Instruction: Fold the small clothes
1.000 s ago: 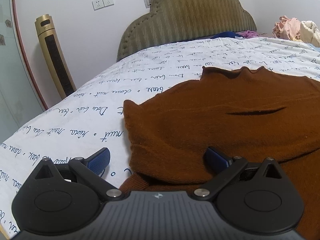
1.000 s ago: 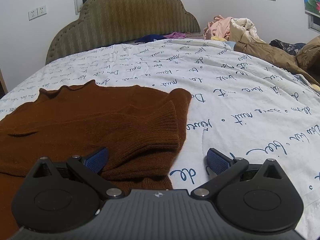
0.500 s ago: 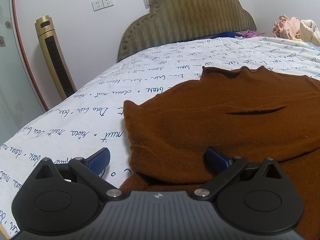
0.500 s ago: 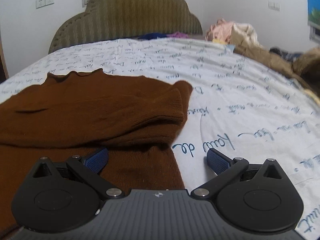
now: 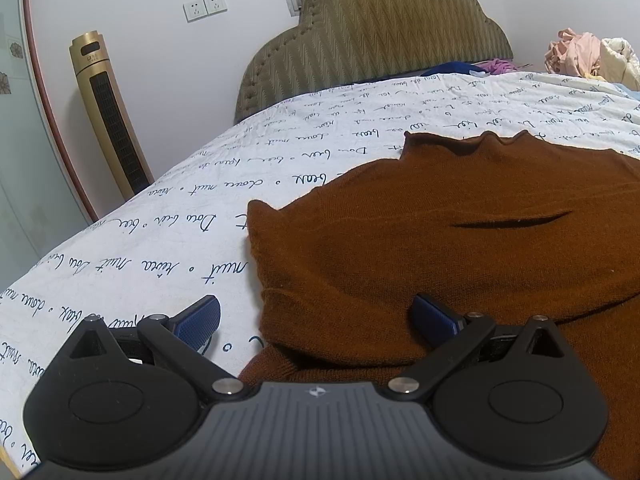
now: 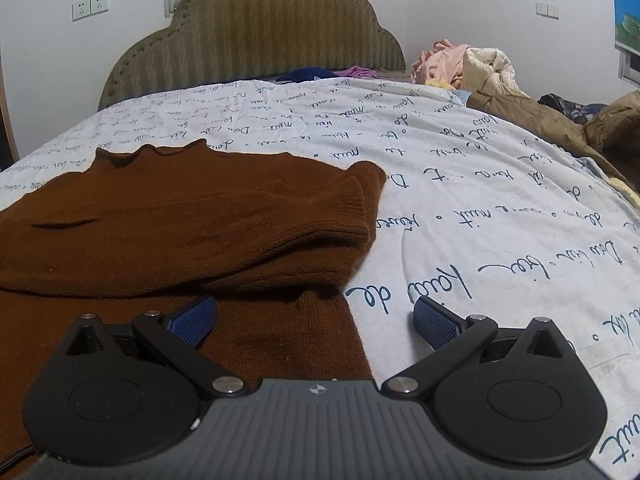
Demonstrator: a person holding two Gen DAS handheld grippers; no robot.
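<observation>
A brown knit sweater (image 5: pixel 460 240) lies flat on the white bedspread with blue script (image 5: pixel 160 248), collar toward the headboard, both sleeves folded across its body. My left gripper (image 5: pixel 316 320) is open, straddling the sweater's left edge low down: one blue pad on the bedspread, the other over the knit. In the right wrist view the same sweater (image 6: pixel 180 220) shows a ribbed cuff (image 6: pixel 356 208) at its right side. My right gripper (image 6: pixel 316 318) is open across the sweater's right edge, left pad over the knit, right pad over the sheet. Neither holds anything.
A padded olive headboard (image 6: pixel 248 40) stands at the far end. A heap of pink and cream clothes (image 6: pixel 460 64) and a tan jacket (image 6: pixel 540 120) lie at the bed's right. A gold tower fan (image 5: pixel 108 112) stands left of the bed by a white wall.
My right gripper has pulled back and dropped toward the sweater's lower right edge, so more of the hem side shows. The left gripper has stayed where it was. Both remain open.
</observation>
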